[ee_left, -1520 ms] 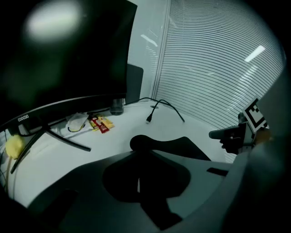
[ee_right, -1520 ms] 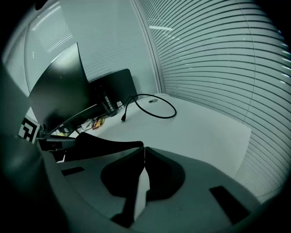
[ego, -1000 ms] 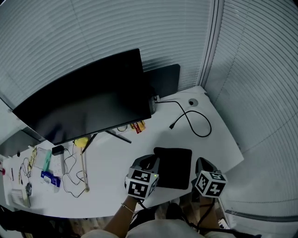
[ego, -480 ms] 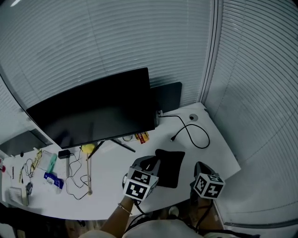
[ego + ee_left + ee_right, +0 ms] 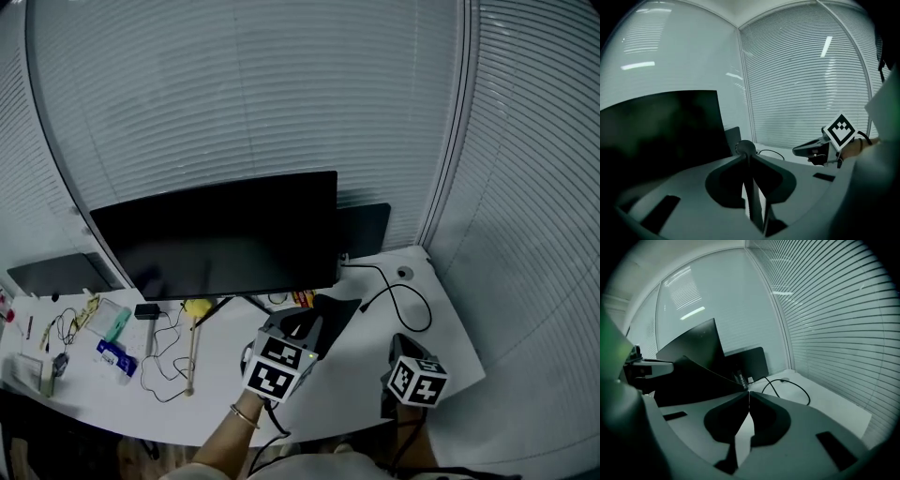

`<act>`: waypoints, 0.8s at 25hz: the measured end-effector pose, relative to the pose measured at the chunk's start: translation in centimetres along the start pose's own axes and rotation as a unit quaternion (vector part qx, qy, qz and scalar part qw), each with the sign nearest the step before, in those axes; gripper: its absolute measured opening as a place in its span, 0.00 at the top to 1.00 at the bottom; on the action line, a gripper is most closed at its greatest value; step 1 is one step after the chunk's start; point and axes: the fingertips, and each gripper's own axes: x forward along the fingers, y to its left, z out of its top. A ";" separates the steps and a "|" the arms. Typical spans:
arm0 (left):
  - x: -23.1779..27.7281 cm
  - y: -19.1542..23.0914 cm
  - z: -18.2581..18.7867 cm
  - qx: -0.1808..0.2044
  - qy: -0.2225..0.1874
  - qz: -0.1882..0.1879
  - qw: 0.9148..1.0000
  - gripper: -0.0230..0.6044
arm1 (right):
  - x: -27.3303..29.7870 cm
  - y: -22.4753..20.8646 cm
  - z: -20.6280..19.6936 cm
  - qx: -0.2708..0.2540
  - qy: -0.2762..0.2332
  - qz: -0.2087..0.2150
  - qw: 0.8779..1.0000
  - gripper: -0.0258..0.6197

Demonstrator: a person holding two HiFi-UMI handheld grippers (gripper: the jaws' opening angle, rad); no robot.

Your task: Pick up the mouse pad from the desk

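Observation:
The black mouse pad (image 5: 336, 314) is off the white desk (image 5: 450, 352), tilted on edge and hanging from my left gripper (image 5: 306, 325), which is shut on its near edge. In the left gripper view the pad (image 5: 753, 201) shows as a thin dark sheet pinched between the jaws of the left gripper (image 5: 746, 152). My right gripper (image 5: 399, 343) hovers to the right of the pad, apart from it. In the right gripper view the right gripper (image 5: 748, 397) has its tips together with nothing in them, and the pad (image 5: 693, 378) slants just beyond them.
A large dark monitor (image 5: 216, 239) stands at the back of the desk, with a dark panel (image 5: 367, 228) behind it. A black cable (image 5: 398, 298) loops at the right. Cords, a wooden stick (image 5: 192, 354) and small items (image 5: 112, 356) lie at the left. Blinds close off the corner.
Both grippers have risen. The mouse pad, flat on the desk before, has been lifted by its near-left edge in the left gripper and now hangs tilted above the desk.

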 end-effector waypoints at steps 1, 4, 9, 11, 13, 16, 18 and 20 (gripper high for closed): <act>-0.2 0.5 0.4 0.000 -0.004 0.006 1.000 0.89 | 0.2 0.3 0.4 -0.004 -0.003 0.003 1.000 0.91; -0.9 1.7 1.5 0.001 -0.016 0.022 1.000 0.89 | 0.6 1.2 2.0 -0.019 -0.013 0.012 1.000 0.91; -2.2 3.0 3.2 -0.001 -0.036 0.037 0.999 0.89 | 0.6 2.5 3.7 -0.043 -0.024 0.019 0.999 0.91; -2.5 3.3 3.5 -0.001 -0.040 0.040 0.998 0.89 | 0.7 2.9 4.0 -0.048 -0.025 0.021 0.998 0.91; -2.6 3.6 3.6 -0.002 -0.042 0.041 0.998 0.89 | 0.9 3.2 4.2 -0.051 -0.025 0.024 0.998 0.91; -2.6 3.9 3.6 -0.006 -0.041 0.041 0.998 0.89 | 1.3 3.8 4.4 -0.054 -0.026 0.030 0.998 0.91; -2.6 3.9 3.5 -0.006 -0.040 0.040 0.998 0.89 | 1.3 4.1 4.3 -0.054 -0.025 0.031 0.998 0.91; -2.6 3.9 3.2 -0.004 -0.039 0.039 0.998 0.89 | 1.4 4.1 4.1 -0.052 -0.025 0.031 0.998 0.91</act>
